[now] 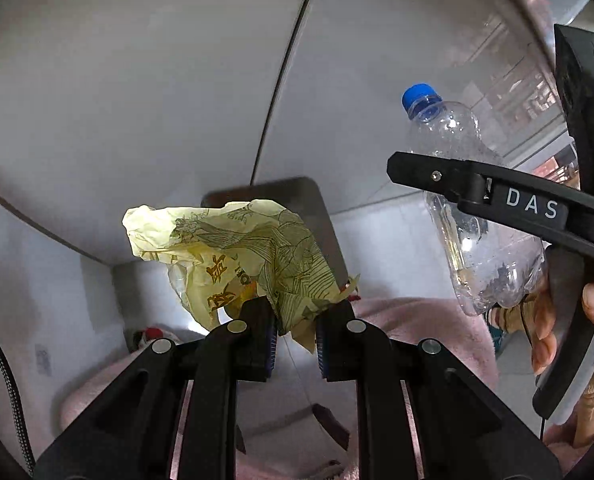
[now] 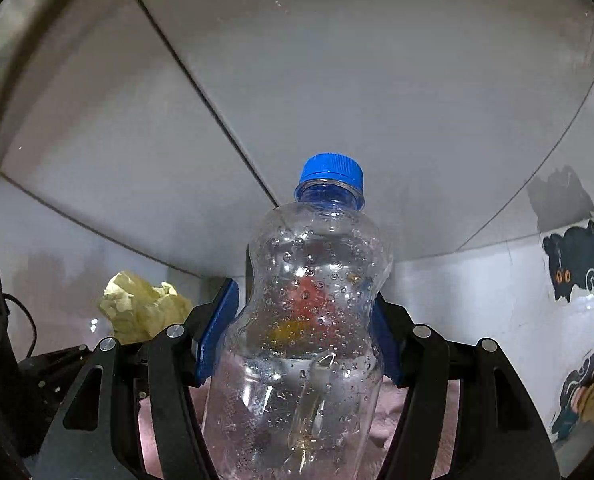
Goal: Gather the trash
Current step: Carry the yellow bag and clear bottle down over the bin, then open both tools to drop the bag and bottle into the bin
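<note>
left gripper [image 1: 295,334] clamped on crumpled yellow wrapper [image 1: 233,256]; right gripper [image 2: 297,332] clamped around clear bottle [image 2: 305,320], blue cap [image 2: 331,172] pointing away from it

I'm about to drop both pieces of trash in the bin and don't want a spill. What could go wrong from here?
1. The left tool pinches only a lower corner of the crumpled yellow wrapper; most of it hangs free, so it might tear or slip out.
2. The clear bottle in the right tool is smooth and wet inside; it might twist in the blue pads.
</note>
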